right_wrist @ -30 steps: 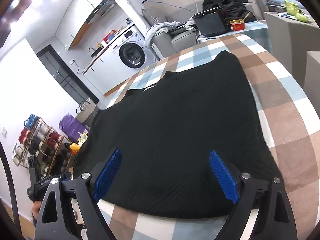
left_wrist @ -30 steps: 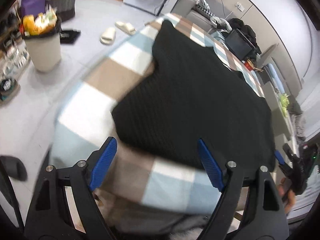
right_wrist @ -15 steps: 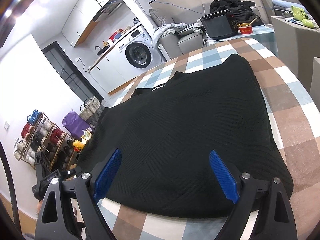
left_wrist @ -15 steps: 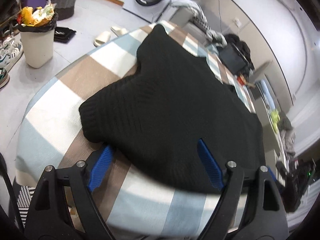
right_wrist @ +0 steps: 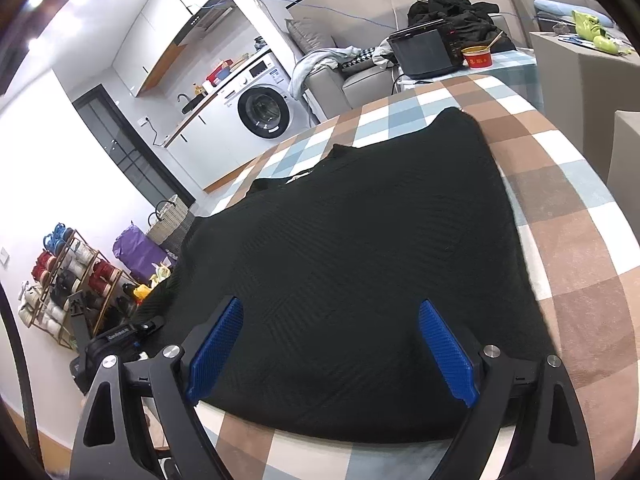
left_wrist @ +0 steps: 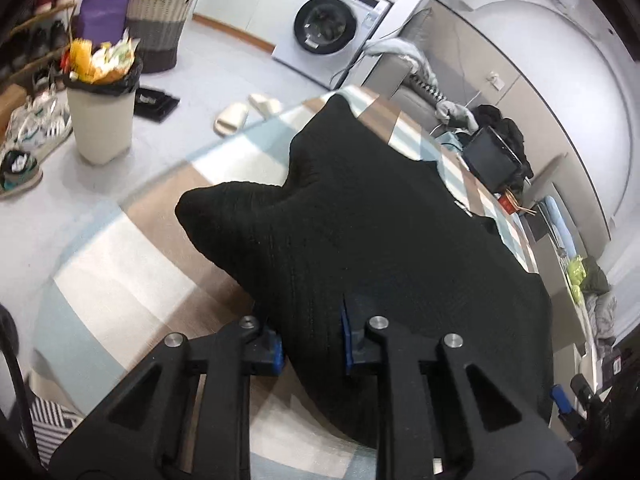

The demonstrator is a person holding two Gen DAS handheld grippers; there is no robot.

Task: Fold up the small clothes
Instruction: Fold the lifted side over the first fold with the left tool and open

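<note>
room: living area, washing machine at back, grey sofa behind table
surface: table with checked cloth, brown, white and pale blue squares
sweater: black knit sweater lying spread on the cloth, covers most of the near half, near hem close to the table edge; also in left view
sweater shape: mostly flat in right view; in left view the near left edge is bunched and raised where it is gripped, one corner sticks out left
left gripper: left gripper closed on a fold of the sweater's near edge, blue pads nearly together with fabric between them
right gripper: right gripper wide open, blue pads well apart, holding nothing, above the sweater's near hem; contact with fabric unclear
floor left: white bin full of trash, woven basket, purple bag, pair of slippers
wall left: shoe rack with shoes
far table end: black box-like appliance, red cup just beside it, dark clothes pile behind
</note>
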